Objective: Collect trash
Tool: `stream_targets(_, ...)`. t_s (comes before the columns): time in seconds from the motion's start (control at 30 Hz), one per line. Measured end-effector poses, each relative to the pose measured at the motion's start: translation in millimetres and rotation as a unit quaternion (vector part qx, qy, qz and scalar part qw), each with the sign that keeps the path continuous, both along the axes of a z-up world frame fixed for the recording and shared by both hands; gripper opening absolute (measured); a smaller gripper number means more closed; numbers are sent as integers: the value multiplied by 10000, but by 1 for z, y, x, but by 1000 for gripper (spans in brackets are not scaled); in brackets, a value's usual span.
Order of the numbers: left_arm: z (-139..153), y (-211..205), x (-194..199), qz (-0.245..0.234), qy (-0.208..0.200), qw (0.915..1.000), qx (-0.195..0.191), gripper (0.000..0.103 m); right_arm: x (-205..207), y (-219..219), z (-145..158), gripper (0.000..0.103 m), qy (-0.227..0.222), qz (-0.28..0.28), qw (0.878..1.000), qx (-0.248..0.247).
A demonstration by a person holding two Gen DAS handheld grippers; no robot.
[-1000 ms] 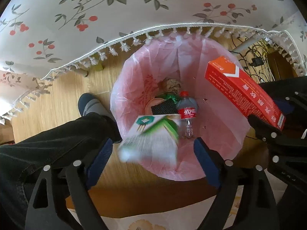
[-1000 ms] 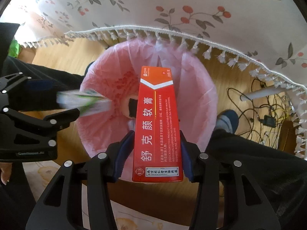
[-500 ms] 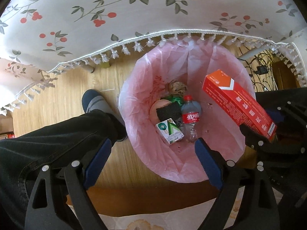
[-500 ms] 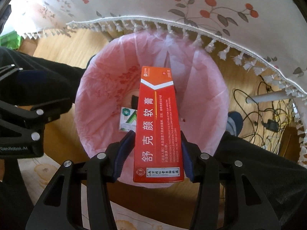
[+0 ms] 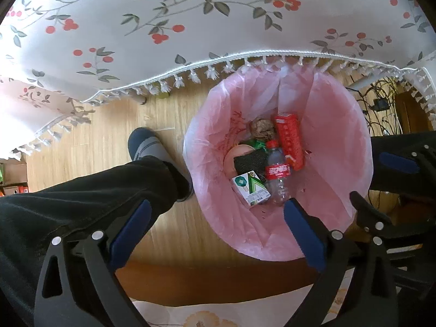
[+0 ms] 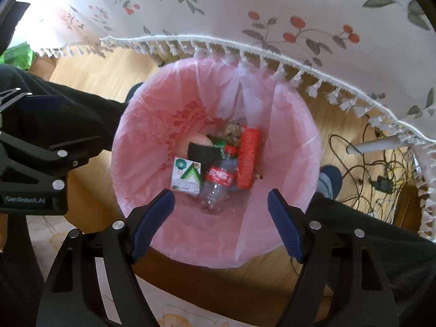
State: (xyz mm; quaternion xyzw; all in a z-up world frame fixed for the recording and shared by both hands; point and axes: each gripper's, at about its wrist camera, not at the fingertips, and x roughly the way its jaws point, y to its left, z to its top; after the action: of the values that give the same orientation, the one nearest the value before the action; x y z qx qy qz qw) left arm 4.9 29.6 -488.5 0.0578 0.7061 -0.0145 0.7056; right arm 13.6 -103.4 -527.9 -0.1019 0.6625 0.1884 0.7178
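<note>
A bin lined with a pink bag (image 5: 340, 141) (image 6: 152, 136) stands on the wooden floor below both grippers. Inside lie a red box (image 5: 289, 139) (image 6: 248, 158), a green and white box (image 5: 250, 188) (image 6: 186, 175), a clear bottle with a red label (image 5: 278, 175) (image 6: 218, 182), a black sponge-like piece (image 5: 250, 161) and a crumpled brown ball (image 5: 262, 128). My left gripper (image 5: 218, 231) is open and empty above the bin's near left rim. My right gripper (image 6: 220, 218) is open and empty above the bin's near rim; it also shows at the right of the left wrist view (image 5: 381, 188).
A white tablecloth with red berries and a fringe (image 5: 190, 27) (image 6: 272, 13) hangs over the bin's far side. The person's dark-trousered legs and shoes (image 5: 144, 144) (image 6: 329, 182) flank the bin. Cables (image 6: 376, 169) lie on the floor at the right.
The green and white box dropped from my left gripper into the bin. My right gripper then opened and the red box fell in beside the bottle.
</note>
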Motion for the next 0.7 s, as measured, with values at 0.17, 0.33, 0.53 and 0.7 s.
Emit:
stream_targets(0.17, 11, 0, -2, 17, -107, 9999, -88, 98, -4, -1, 28, 97, -353, 45, 9993, 110)
stream_targets(0.33, 39, -6, -9, -188, -427, 9987, -198, 98, -16, -2, 64, 97, -829, 324, 9960, 77)
stream_targets(0.53, 76, -12, -20, -423, -889, 9942, -438, 98, -33, -12, 97, 97, -1118, 425, 9928, 106)
stream_targets(0.7, 96, -25, -30, -909, -1155, 9886, -322, 98, -45, -18, 111, 97, -1279, 521, 9904, 26)
